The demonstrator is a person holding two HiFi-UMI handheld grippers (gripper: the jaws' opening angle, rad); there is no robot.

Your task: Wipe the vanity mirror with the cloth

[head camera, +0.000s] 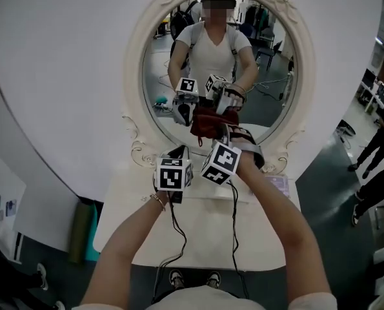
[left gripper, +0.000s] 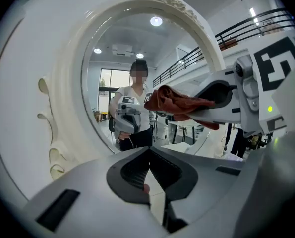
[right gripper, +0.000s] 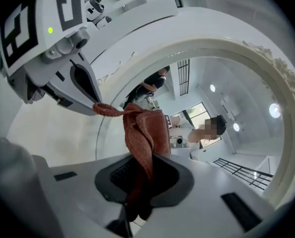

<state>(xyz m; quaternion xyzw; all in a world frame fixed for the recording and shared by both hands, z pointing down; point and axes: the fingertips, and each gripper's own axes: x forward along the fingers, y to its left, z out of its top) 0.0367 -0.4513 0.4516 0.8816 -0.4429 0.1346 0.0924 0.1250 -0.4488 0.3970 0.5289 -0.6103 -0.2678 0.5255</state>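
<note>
Your right gripper (right gripper: 137, 182) is clamped on the cloth (right gripper: 143, 133), which stands bunched right at the low part of the vanity mirror (head camera: 269, 76) straight ahead, while your left gripper (left gripper: 149, 175), jaws together and empty, sits just beside, so I think the right one should wipe.

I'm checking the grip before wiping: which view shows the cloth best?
The right gripper view: the cloth fills the centre, pinched in the right gripper. The left gripper view shows it side-on, bunched; the head view shows only a small dark-red patch at the vanity mirror.
</note>
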